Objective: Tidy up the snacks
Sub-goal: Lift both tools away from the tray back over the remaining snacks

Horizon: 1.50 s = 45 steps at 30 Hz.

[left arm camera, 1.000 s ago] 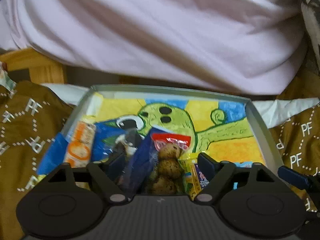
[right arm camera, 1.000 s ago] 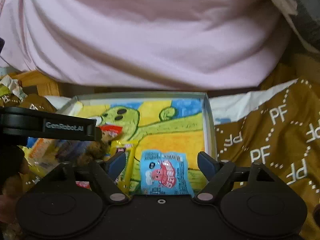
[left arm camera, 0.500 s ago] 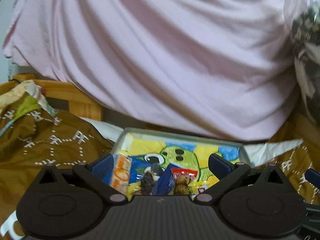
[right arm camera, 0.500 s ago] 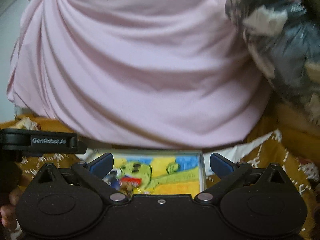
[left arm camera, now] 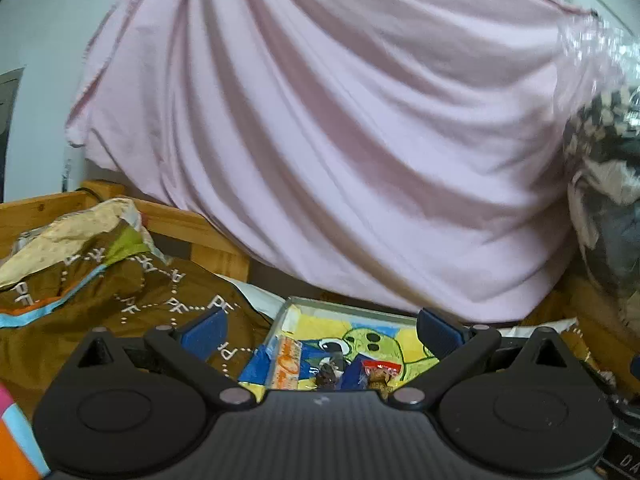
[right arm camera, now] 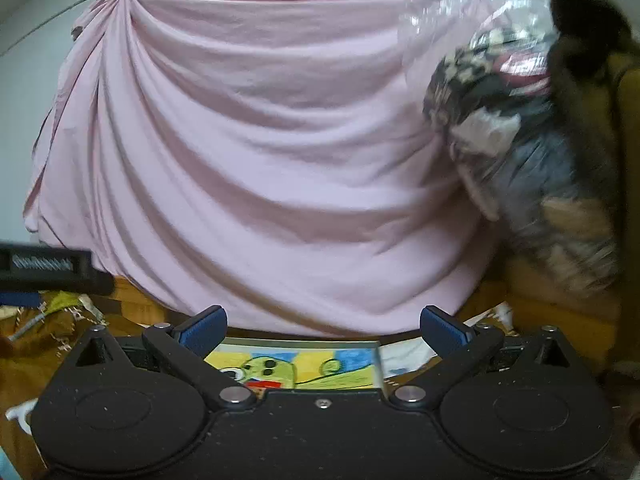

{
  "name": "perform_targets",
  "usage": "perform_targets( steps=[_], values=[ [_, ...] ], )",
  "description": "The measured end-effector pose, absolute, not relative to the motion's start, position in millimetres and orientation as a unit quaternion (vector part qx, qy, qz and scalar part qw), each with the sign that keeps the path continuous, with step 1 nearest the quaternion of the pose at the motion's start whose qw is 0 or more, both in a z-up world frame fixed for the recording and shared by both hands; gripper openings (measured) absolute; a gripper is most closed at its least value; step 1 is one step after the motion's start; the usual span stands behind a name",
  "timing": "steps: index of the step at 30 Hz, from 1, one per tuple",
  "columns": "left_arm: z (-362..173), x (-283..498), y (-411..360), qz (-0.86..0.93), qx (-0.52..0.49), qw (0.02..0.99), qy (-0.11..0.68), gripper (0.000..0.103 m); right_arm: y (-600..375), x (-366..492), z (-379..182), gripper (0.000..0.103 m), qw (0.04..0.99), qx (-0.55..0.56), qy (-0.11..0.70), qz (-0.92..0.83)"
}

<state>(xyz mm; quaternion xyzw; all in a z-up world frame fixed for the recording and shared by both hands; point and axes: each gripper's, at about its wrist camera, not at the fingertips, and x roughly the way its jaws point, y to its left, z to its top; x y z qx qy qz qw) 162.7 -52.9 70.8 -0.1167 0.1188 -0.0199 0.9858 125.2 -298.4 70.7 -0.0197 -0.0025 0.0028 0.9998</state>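
A shallow grey tray (left arm camera: pixel 320 304) with a yellow and green cartoon lining lies low in the left wrist view. Several snack packs sit in its near left part, among them an orange and white pack (left arm camera: pixel 289 362) and a blue pack with a red label (left arm camera: pixel 370 370). My left gripper (left arm camera: pixel 320 330) is open, raised above the tray with nothing between its blue pads. The right gripper (right arm camera: pixel 322 330) is open too and holds nothing. Under it the same tray (right arm camera: pixel 378 364) peeks out. The left gripper's body (right arm camera: pixel 52 266) shows at the left edge of the right wrist view.
A large pink sheet (left arm camera: pixel 340 140) hangs behind the tray and fills most of both views. A brown quilt printed "PF" (left arm camera: pixel 120 300) lies around the tray over a wooden frame (left arm camera: pixel 172 220). A clear bag of clothes (right arm camera: pixel 520 140) hangs at the right.
Both grippers have risen and pulled back from the tray, which now looks small and low. Their jaws have spread wider. The snack packs stay in the tray.
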Motion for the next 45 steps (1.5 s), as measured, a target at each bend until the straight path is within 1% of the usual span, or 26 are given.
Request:
perform_targets(
  steps=[6,12,25,30,33,38,45],
  values=[
    [67,125,-38,-0.02,-0.103,0.99,0.1,0.103,-291,91,69,0.102,1.0,-0.025,-0.011,-0.009],
    [55,97,-27,-0.021,-0.096,0.989,0.107,0.103,-283,56,65,0.102,1.0,-0.011,-0.007,-0.012],
    [19,54,-4,-0.015,-0.072,0.987,0.143,0.103,-267,16,42,0.102,0.998,0.003,0.058,-0.009],
    [9,47,-1,-0.001,-0.061,0.983,0.173,0.103,-266,14,36,0.102,0.996,0.021,0.087,-0.009],
    [6,49,0,0.001,-0.052,0.978,0.2,0.103,-265,17,29,0.102,0.992,0.03,0.12,-0.005],
    [-2,56,-2,0.001,-0.036,0.968,0.249,0.103,-258,29,16,0.102,0.984,0.019,0.177,-0.006],
    [-12,59,-5,-0.001,-0.025,0.958,0.285,0.103,-251,40,2,0.102,0.974,0.001,0.228,-0.007]
  ],
)
